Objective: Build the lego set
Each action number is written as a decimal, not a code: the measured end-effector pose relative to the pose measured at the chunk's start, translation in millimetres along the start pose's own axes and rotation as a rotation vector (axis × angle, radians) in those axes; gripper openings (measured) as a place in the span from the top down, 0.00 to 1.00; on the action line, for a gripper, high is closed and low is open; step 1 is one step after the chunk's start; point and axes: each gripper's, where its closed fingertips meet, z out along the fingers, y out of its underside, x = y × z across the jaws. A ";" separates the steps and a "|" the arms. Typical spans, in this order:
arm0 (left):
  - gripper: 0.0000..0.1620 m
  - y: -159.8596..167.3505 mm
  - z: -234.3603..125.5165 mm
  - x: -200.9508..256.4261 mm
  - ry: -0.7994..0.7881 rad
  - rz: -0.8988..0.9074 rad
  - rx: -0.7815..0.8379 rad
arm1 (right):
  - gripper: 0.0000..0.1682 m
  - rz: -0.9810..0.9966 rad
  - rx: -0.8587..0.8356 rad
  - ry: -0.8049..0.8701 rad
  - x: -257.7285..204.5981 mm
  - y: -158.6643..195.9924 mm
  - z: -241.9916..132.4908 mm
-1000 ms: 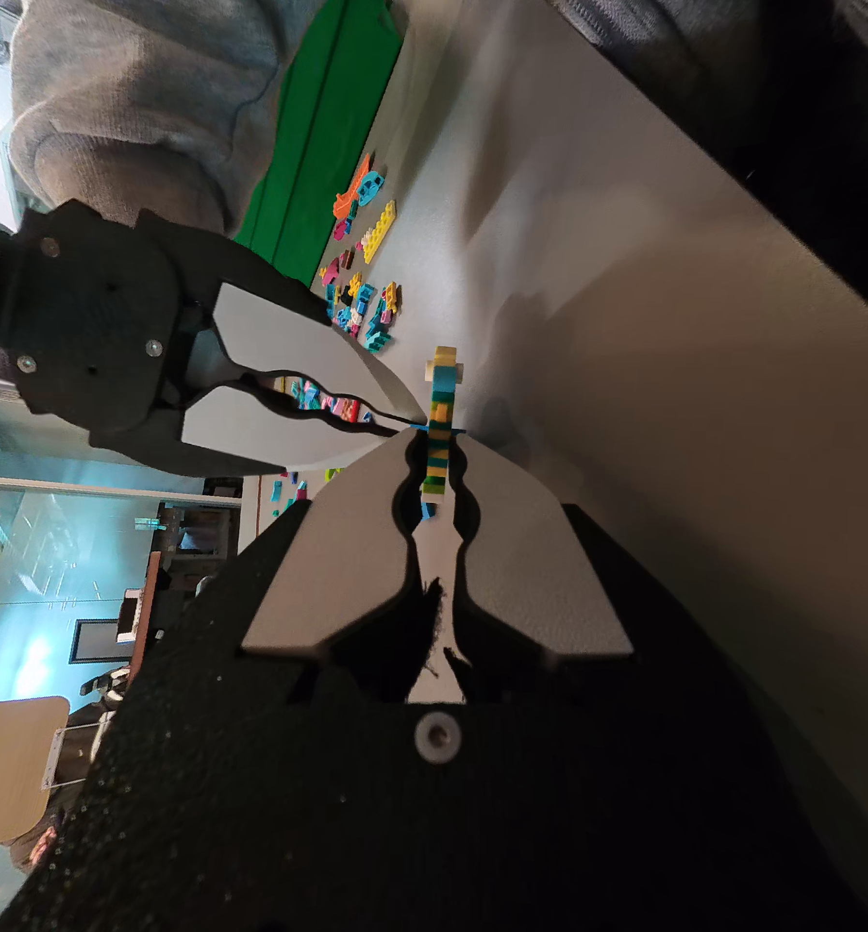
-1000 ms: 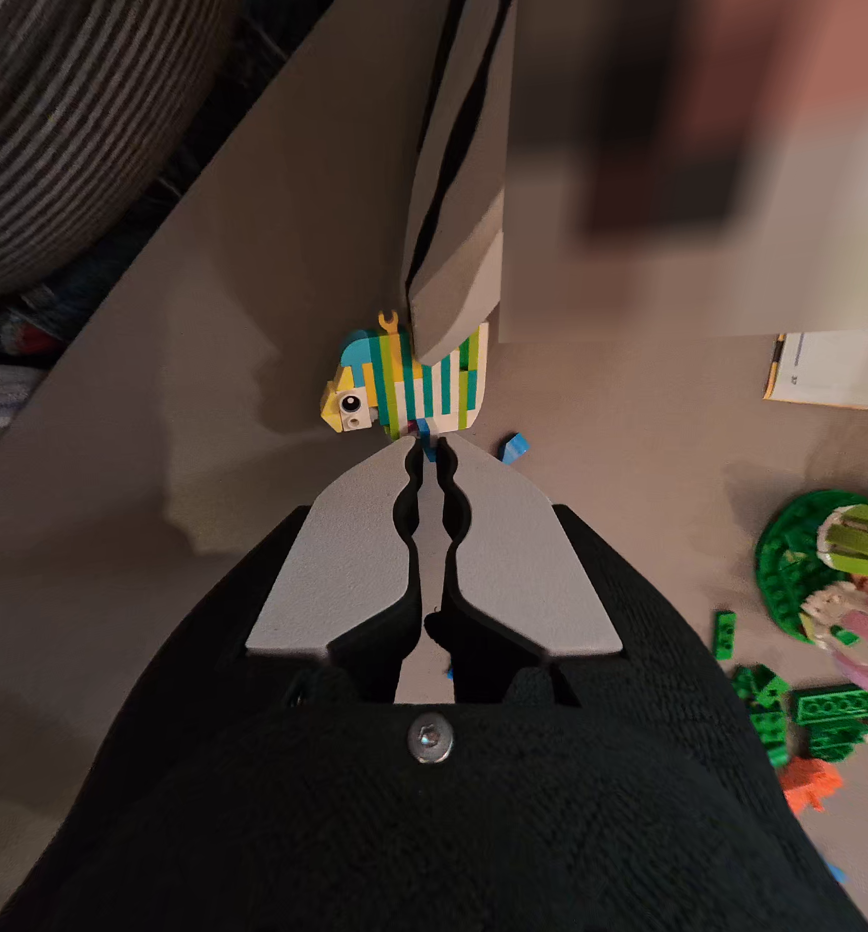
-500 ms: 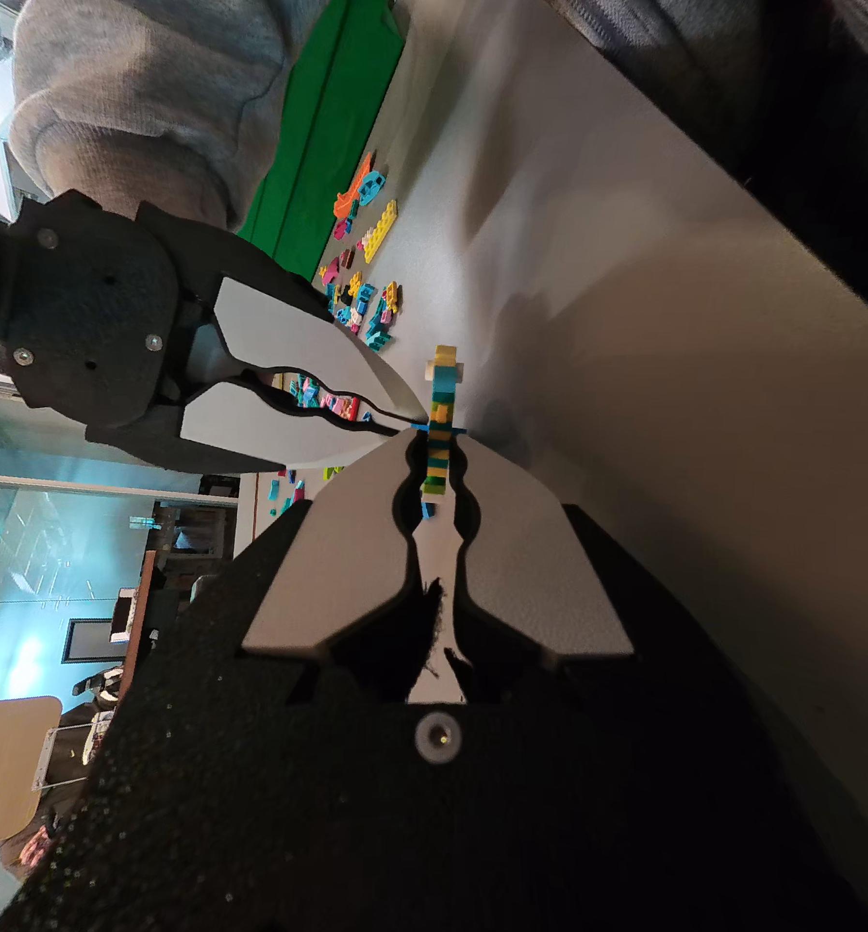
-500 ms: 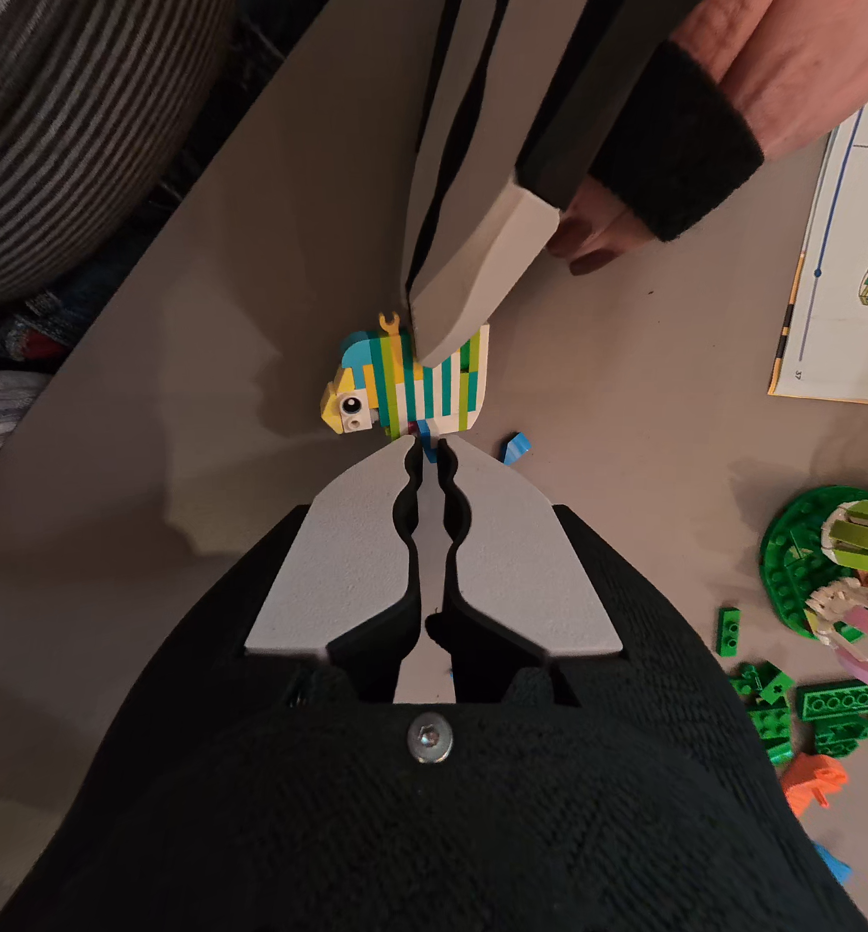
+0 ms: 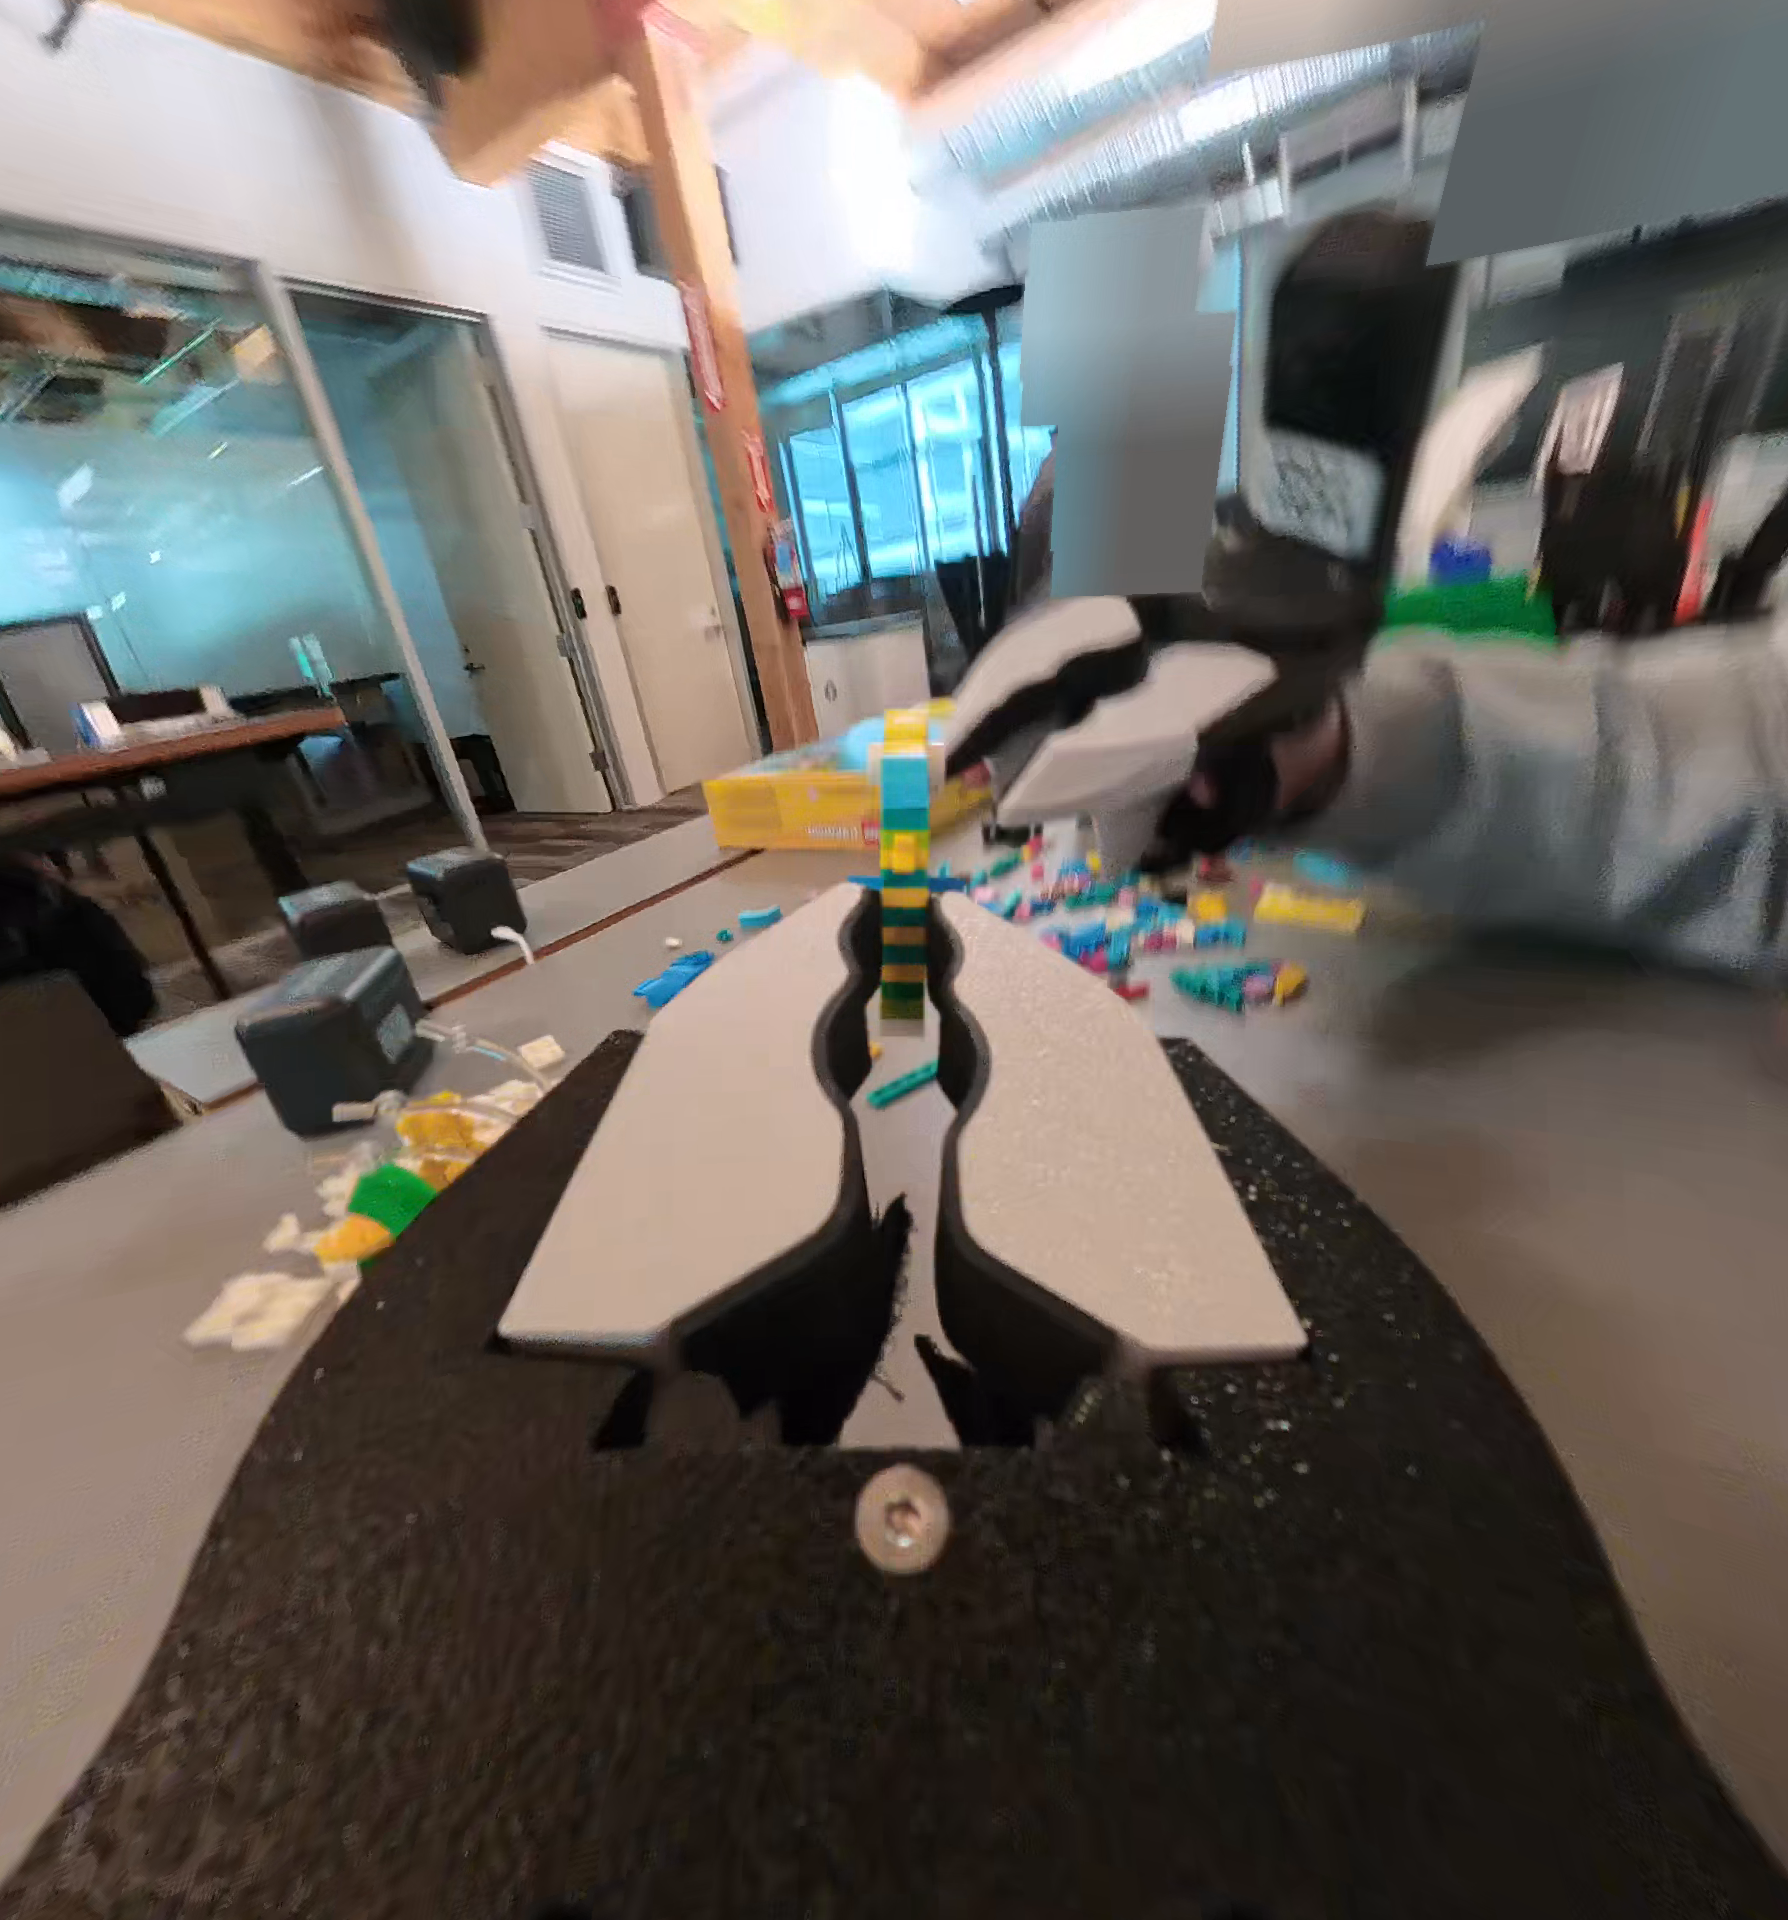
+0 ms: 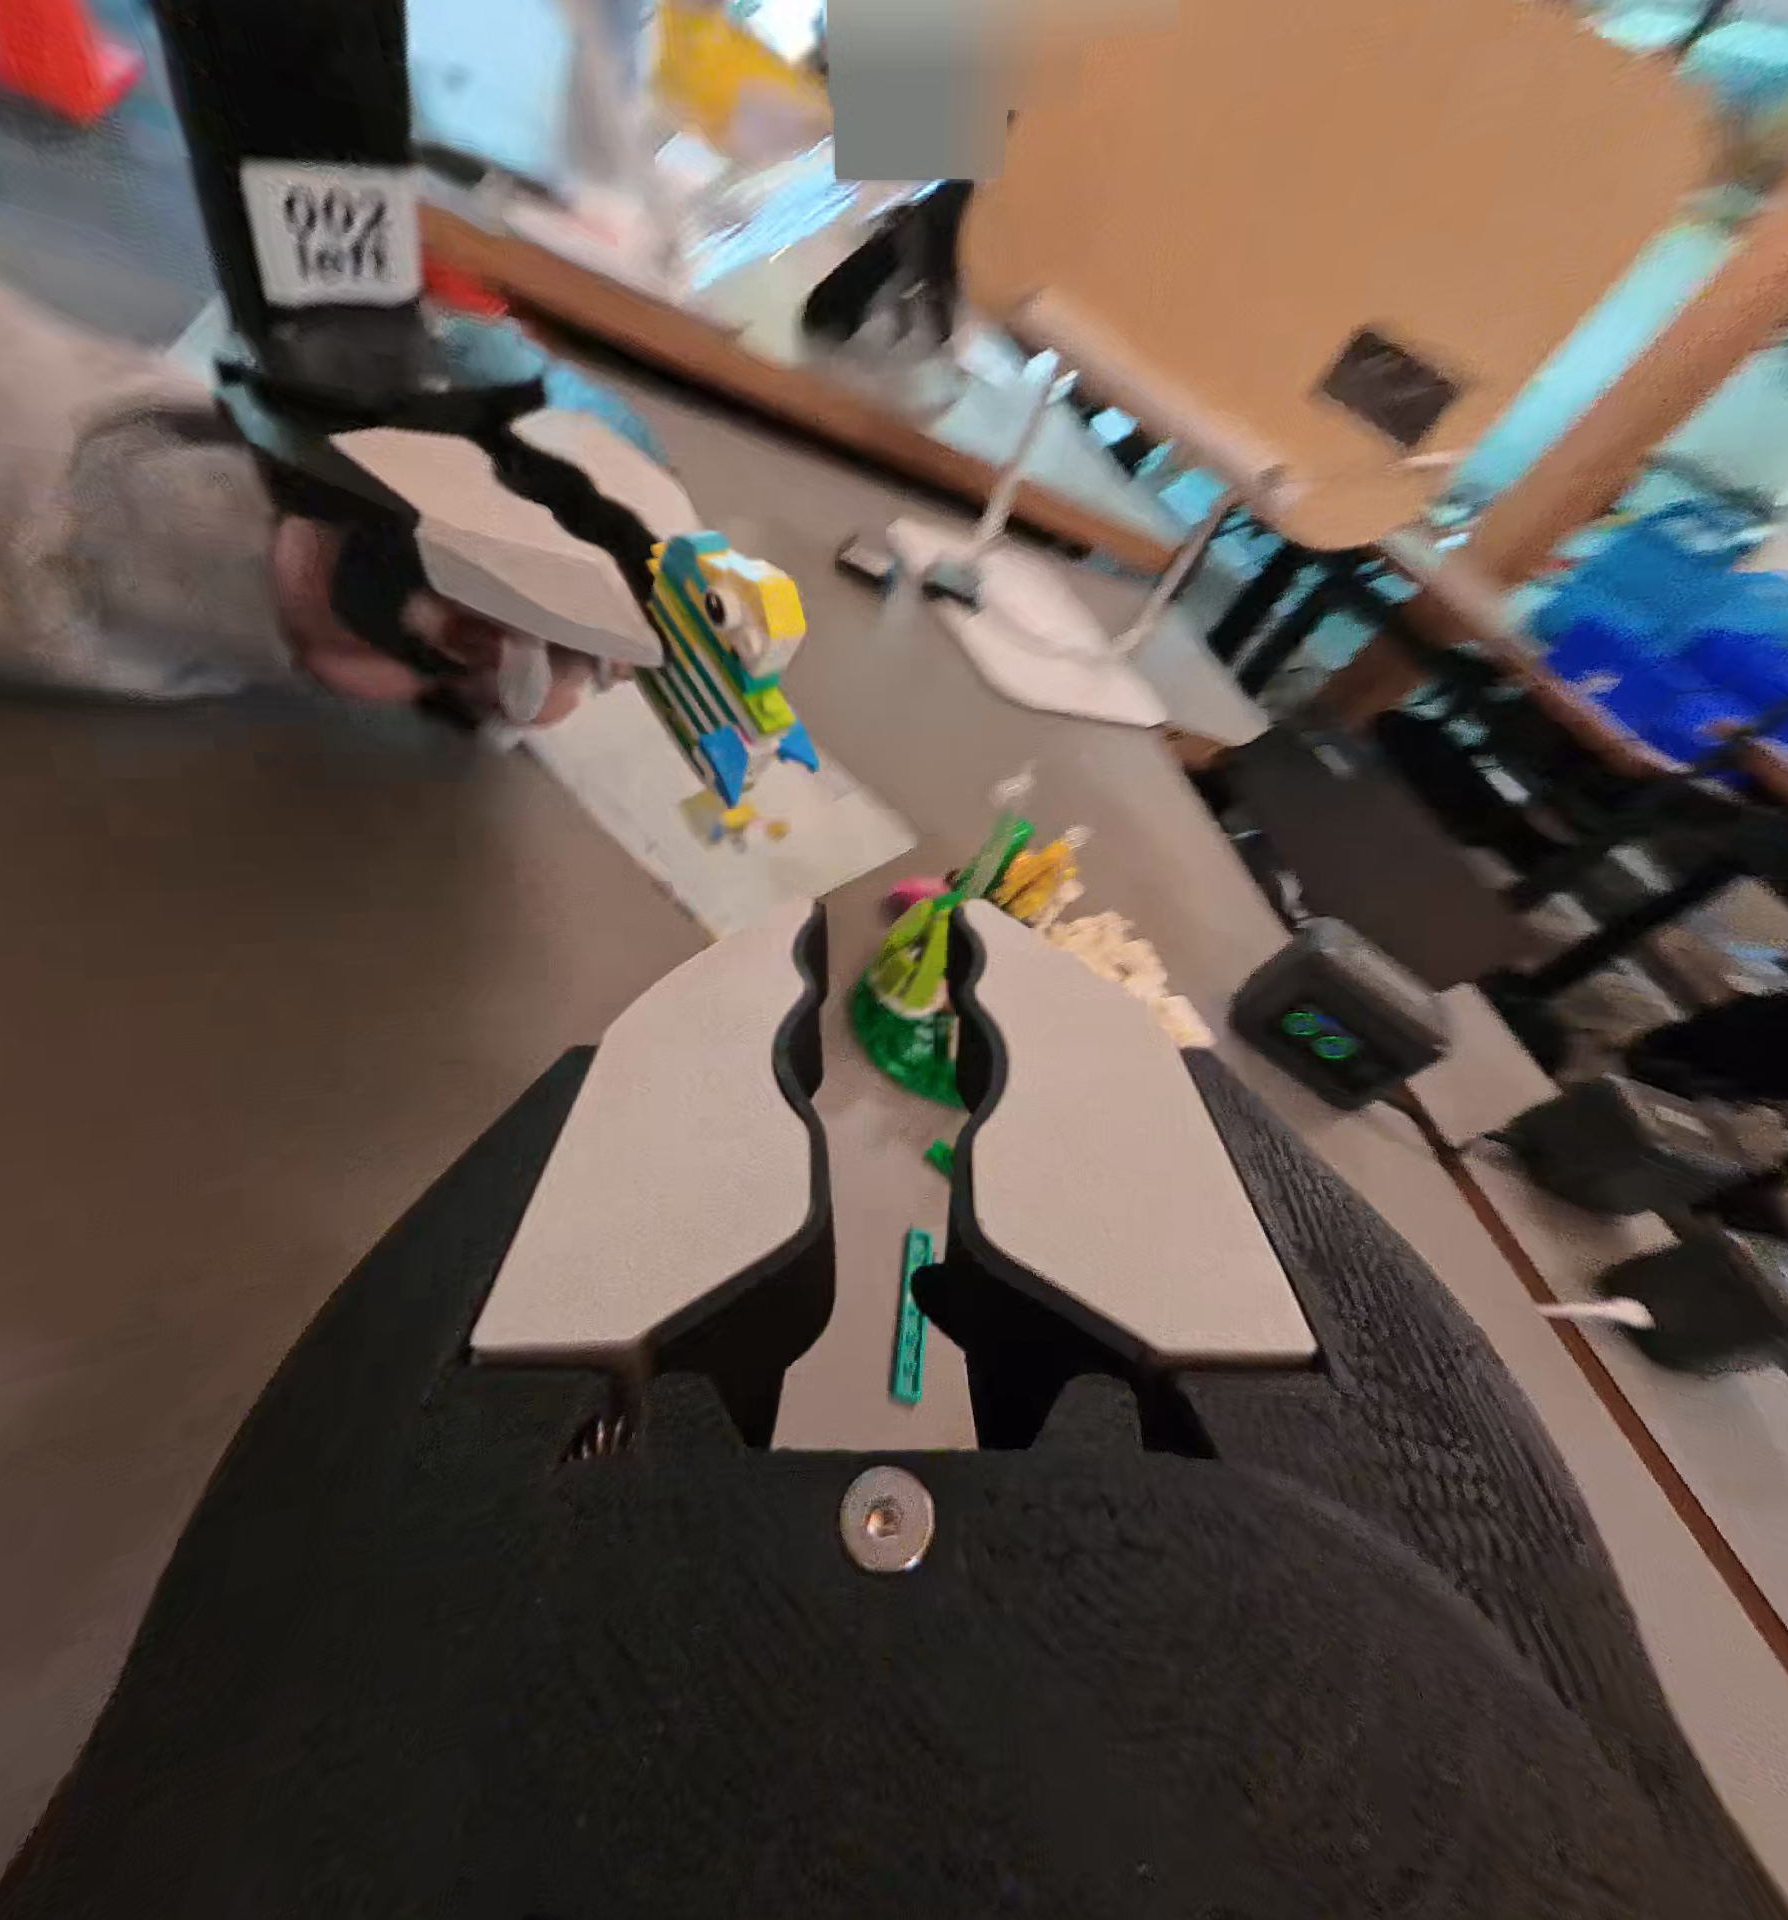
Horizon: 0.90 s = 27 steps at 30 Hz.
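Note:
A striped Lego fish (image 5: 905,821), teal, yellow, white and green, is clamped edge-on between the fingers of my left gripper (image 5: 895,904), which is shut on it. In the right wrist view the fish (image 6: 729,665) hangs tilted in the left gripper (image 6: 651,613), above the grey table (image 6: 246,935). My right gripper (image 6: 890,914) is open and empty, set back from the fish. It shows blurred in the left wrist view (image 5: 973,727), just right of the fish's top.
A green Lego plant build (image 6: 911,997) and a thin teal plate (image 6: 911,1309) lie beyond my right fingers. An instruction booklet (image 6: 724,831) lies under the fish. Loose bricks (image 5: 1129,935), a yellow box (image 5: 817,805), black chargers (image 5: 329,1029) and bagged pieces (image 5: 381,1216) sit around.
Both grippers have swung up from looking down at the table to level. The left has lifted the fish off the table. The right has let go of the fish, backed away and opened.

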 end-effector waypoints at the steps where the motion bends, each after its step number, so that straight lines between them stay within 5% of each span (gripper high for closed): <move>1: 0.95 -5.7 -3.4 -6.8 -0.007 -0.090 0.050 | 0.89 0.004 0.027 0.068 4.1 -1.9 -0.4; 6: 0.95 -17.0 -13.0 -27.1 0.040 -0.501 0.230 | 0.96 -0.092 0.156 0.434 21.1 -7.4 -9.5; 9: 0.95 -18.3 -14.8 -28.3 0.067 -0.574 0.267 | 0.94 -0.094 0.225 0.519 13.6 -10.6 -17.9; 19: 0.95 -14.7 -13.7 -1.9 -0.187 -0.123 0.151 | 0.95 -0.192 0.199 0.515 -9.2 1.4 -9.6; 27: 0.95 -18.9 -9.3 41.7 -0.171 0.108 0.121 | 0.96 -0.132 0.184 0.497 -4.9 10.7 -6.4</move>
